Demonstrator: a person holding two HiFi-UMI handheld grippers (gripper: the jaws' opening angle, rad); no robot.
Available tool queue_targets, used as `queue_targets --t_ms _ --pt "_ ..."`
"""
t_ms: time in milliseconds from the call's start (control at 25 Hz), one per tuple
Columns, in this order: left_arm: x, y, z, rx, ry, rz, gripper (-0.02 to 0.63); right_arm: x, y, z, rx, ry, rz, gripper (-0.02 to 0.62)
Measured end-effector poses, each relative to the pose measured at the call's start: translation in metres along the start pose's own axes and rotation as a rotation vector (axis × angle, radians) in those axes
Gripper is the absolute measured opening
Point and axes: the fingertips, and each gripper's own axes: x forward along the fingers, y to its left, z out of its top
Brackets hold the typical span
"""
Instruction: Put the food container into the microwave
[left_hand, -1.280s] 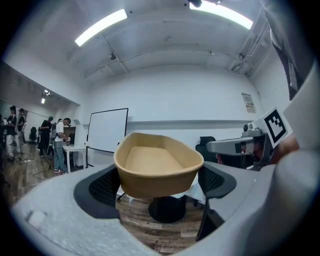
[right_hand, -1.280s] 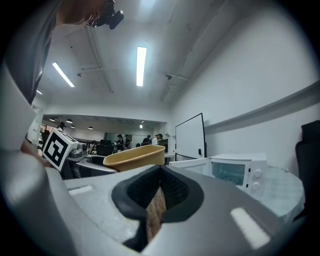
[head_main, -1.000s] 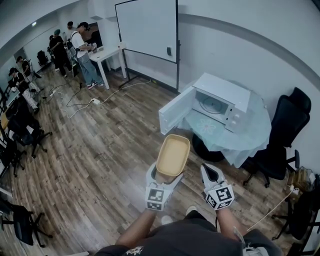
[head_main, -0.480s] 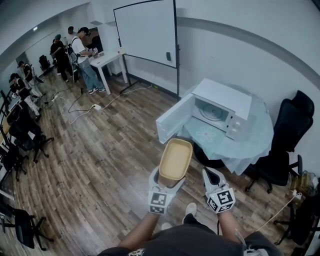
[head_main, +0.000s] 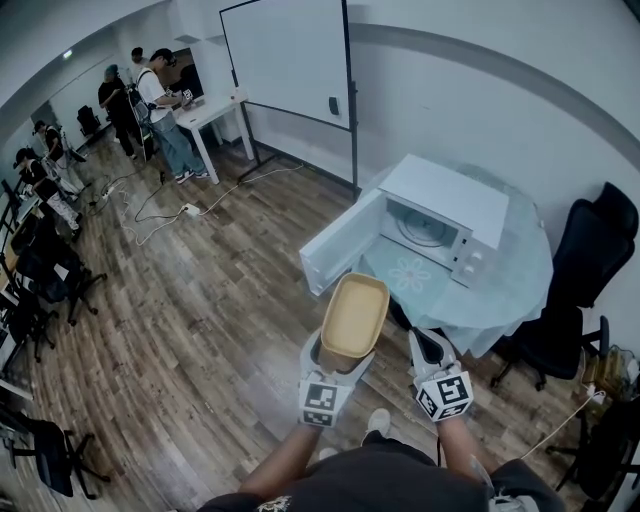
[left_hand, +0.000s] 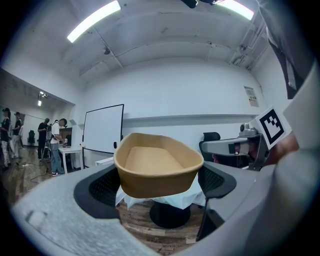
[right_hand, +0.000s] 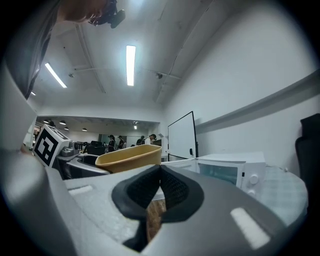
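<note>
An empty tan oblong food container is held out in the air by my left gripper, whose jaws are shut on its near end. It points toward the white microwave, which stands on a round table with its door swung wide open to the left and its cavity showing. My right gripper floats just right of the container, jaws shut with nothing between them. In the right gripper view the container shows at left and the microwave at right.
The round table has a pale blue cloth. Black office chairs stand to its right. A whiteboard on a stand is against the far wall. Several people stand by a white desk at far left. Cables lie on the wood floor.
I have stepped closer to the table: the microwave and its open door look nearer and larger. Both grippers and the container keep their pose in front of me.
</note>
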Motion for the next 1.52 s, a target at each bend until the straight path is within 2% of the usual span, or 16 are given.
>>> queue_targets --t_ms 520,1040,1320,1520 --pt "0.103 -0.009 -0.012 -0.003 0.058 -0.008 0.497 0.047 -0.103 -0.012 0.043 -0.002 -0.014 0.002" --pt "0.172 -0.018 -0.021 -0.001 0.099 0.014 0.497 0.070 -0.180 -0.025 0.057 0.009 -0.013 0.002" --pt "0.191 -0.017 -0.028 -0.010 0.130 -0.009 0.497 0.084 -0.200 -0.025 0.063 0.009 -0.027 0.002" --pt "0.212 -0.011 -0.028 -0.015 0.119 -0.042 0.497 0.098 -0.213 -0.031 0.050 0.026 -0.041 0.002"
